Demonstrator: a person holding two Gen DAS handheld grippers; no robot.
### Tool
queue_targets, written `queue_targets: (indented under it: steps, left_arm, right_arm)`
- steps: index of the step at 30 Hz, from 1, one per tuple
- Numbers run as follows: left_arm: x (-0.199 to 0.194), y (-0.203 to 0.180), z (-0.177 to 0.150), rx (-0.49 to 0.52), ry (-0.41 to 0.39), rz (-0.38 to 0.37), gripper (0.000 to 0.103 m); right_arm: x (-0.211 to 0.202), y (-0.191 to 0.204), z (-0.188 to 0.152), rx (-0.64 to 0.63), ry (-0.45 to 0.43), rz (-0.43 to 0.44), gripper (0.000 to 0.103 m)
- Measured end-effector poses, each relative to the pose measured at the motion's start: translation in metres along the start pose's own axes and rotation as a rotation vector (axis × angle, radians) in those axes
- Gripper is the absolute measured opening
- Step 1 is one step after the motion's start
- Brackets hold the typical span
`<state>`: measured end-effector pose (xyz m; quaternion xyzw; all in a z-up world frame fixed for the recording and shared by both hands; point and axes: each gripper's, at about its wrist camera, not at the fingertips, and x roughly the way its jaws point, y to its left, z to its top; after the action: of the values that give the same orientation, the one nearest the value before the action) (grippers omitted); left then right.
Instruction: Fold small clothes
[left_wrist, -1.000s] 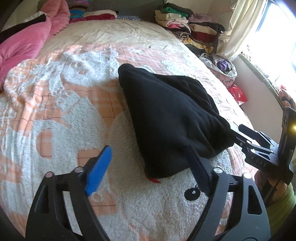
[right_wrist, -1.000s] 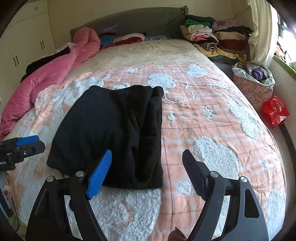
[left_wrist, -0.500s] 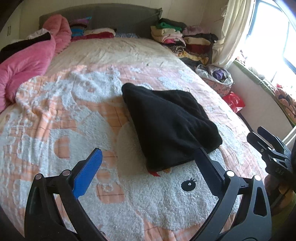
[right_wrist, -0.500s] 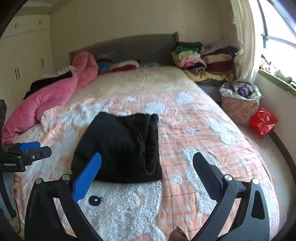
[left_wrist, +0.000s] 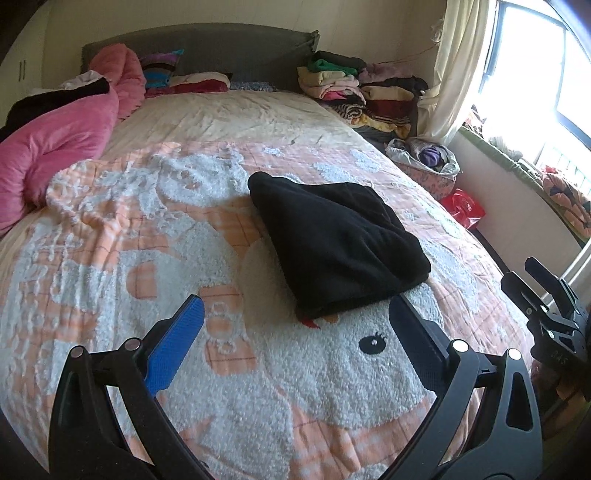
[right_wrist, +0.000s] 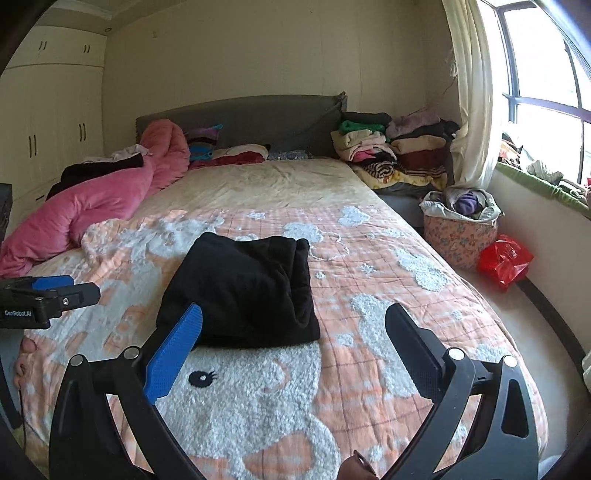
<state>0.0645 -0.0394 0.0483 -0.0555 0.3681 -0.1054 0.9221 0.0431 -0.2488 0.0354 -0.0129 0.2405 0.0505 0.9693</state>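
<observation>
Pulled back and lifted since a second ago: both grippers farther from the black garment (left_wrist: 334, 243), more headboard, wall and window in view, and the cloth itself lying the same as before. At far left, a pink quilt (left_wrist: 55, 136) heaped along the bed's edge, well apart from the work. Next, left gripper (left_wrist: 295, 321) hovering above the blanket, blue-padded finger (left_wrist: 173, 347) and black finger (left_wrist: 417, 343) spread wide, gripping nothing. At centre, black fleece garment (right_wrist: 243, 288) resting on the peach-and-white cartoon blanket (right_wrist: 369, 295), folded into a compact, thick bundle with its layered edges stacked along the side nearer the window, no sleeve or loose tail visibly sticking out. Further right, right gripper (right_wrist: 293, 350) likewise spread wide and empty, well short of the bundle's near edge; seen from the left view too, off the bed's window side (left_wrist: 546, 295). Beyond, stacked clothes (right_wrist: 391, 151) by the headboard, a floral basket (right_wrist: 458, 236) of laundry on the floor and a red bag (right_wrist: 506, 262) beside it. By the look of it, this piece done: folded, released, nobody touching it. Probably left: moving the bundle aside or onto a stack, then fetching another small item, perhaps from the basket, though not possible to tell from here which things await folding.
</observation>
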Motion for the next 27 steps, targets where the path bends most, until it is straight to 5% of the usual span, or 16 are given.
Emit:
queue_targets:
  steps: [27]
  left_arm:
    - [0.000,0.010,-0.068,0.011,0.020,0.045,0.094]
  right_arm:
    - [0.010,0.014,-0.086,0.026,0.145,-0.031,0.099]
